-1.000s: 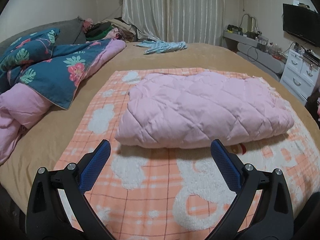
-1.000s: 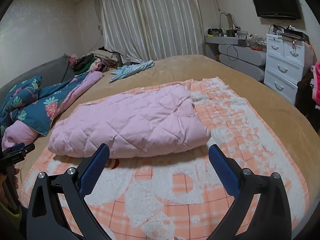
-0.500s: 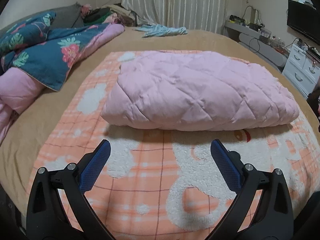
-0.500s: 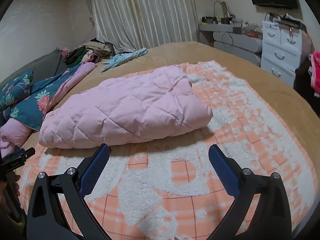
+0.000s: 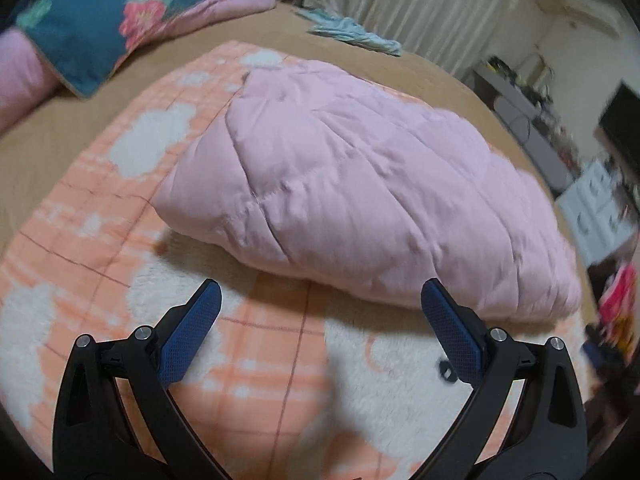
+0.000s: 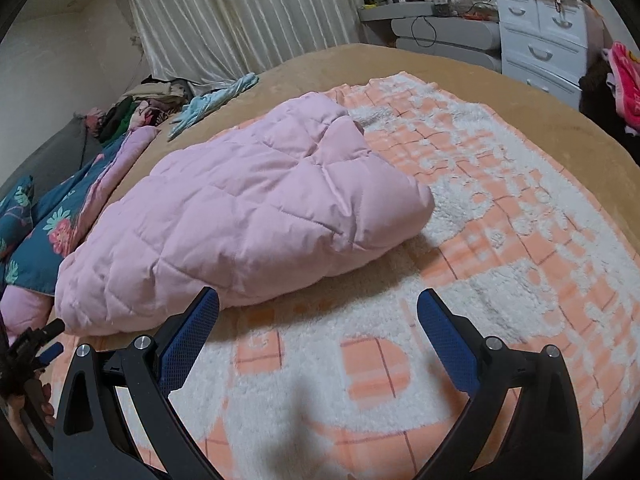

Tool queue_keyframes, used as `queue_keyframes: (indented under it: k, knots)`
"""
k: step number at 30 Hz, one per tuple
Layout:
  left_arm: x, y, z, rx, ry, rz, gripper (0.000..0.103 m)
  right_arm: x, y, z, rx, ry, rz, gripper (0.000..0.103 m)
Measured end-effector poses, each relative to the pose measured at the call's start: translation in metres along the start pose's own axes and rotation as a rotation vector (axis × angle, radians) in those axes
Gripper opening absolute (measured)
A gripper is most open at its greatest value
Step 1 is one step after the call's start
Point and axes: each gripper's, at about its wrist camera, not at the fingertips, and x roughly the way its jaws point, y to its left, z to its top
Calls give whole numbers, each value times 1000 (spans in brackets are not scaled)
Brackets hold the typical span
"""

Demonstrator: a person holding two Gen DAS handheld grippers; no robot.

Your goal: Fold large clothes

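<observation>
Left gripper (image 5: pixel 320 300) fingers apart, empty; right gripper (image 6: pixel 318 306) fingers apart, empty; both just short of the folded pink quilt (image 5: pixel 360 192) lying on an orange-white blanket (image 6: pixel 500 240) over the tan bed (image 6: pixel 400 60); floral duvet (image 5: pixel 100 20) at left; curtains (image 6: pixel 240 12) behind; white drawers (image 6: pixel 540 32) at right; no legible writing.

Left tool (image 5: pixel 320 316), jaws apart, hovers seemingly just before pink quilted garment (image 5: pixel 360 196).

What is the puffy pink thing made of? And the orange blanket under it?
The pink quilted garment looks like smooth, thin woven fabric over soft padding: stitched diamonds puff up. The orange plaid blanket seems fuzzy fleece; its white patches look woolly.
</observation>
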Motion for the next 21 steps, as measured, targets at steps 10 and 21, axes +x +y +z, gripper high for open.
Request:
queue_keyframes:
  k: [10, 21]
  knots:
    - [43, 34, 30, -308, 52, -118, 94, 15, -2, 19, 84, -19, 14, 99]
    - [72, 42, 33, -382, 47, -159, 95, 65, -20, 29, 285, 59, 65, 99]
